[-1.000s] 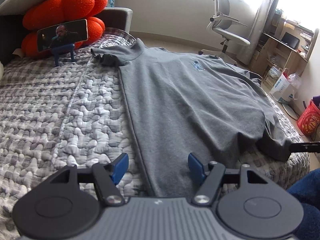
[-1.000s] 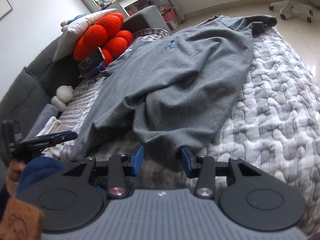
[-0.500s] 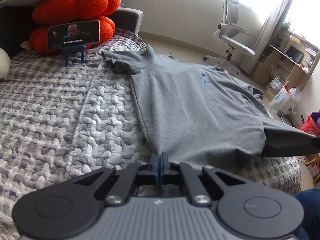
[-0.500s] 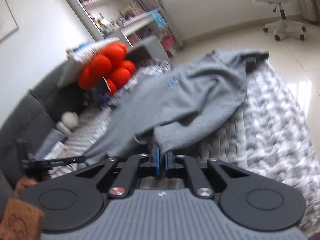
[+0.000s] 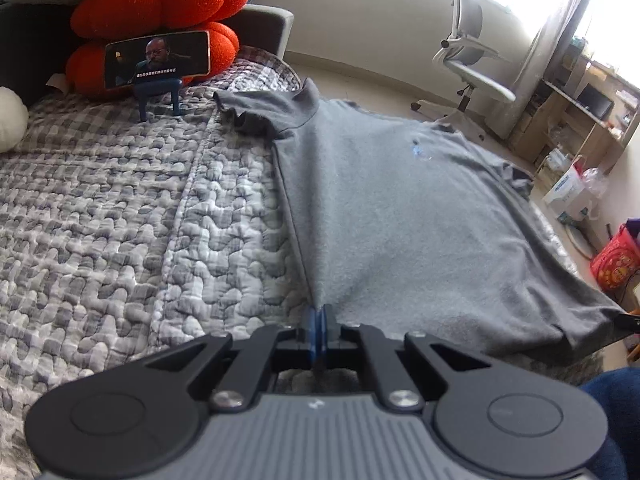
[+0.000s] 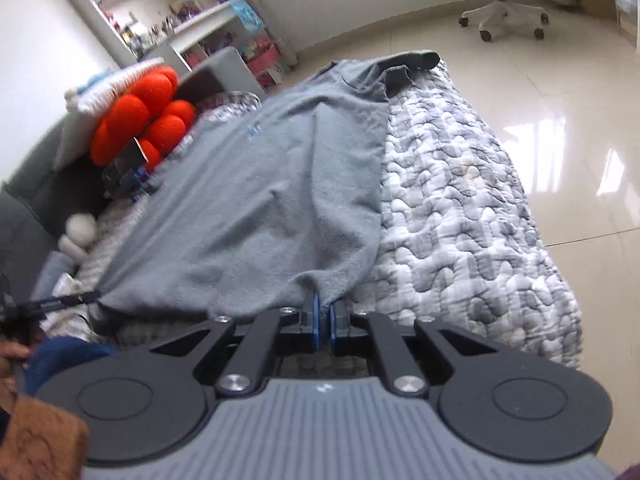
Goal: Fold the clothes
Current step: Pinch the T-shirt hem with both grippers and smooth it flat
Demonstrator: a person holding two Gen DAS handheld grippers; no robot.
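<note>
Pale walls, a glossy tiled floor and a white office chair frame a bed covered by a grey-and-white quilt, with orange cushions piled at its head against a dark sofa arm. Across the quilt lies a grey T-shirt, spread front up with a small blue logo on the chest, its collar toward the cushions and its hem toward the cameras; one sleeve hangs bunched at the far corner of the bed in the right wrist view. Beside the shirt's left sleeve a phone stands on a small blue stand, its screen lit. At the near edge, the left hand-held gripper is pinched tight on the hem at the shirt's left bottom corner, and the right hand-held gripper is likewise clamped on the hem at the opposite bottom corner, the fabric lifting slightly into each pair of blue fingers.
</note>
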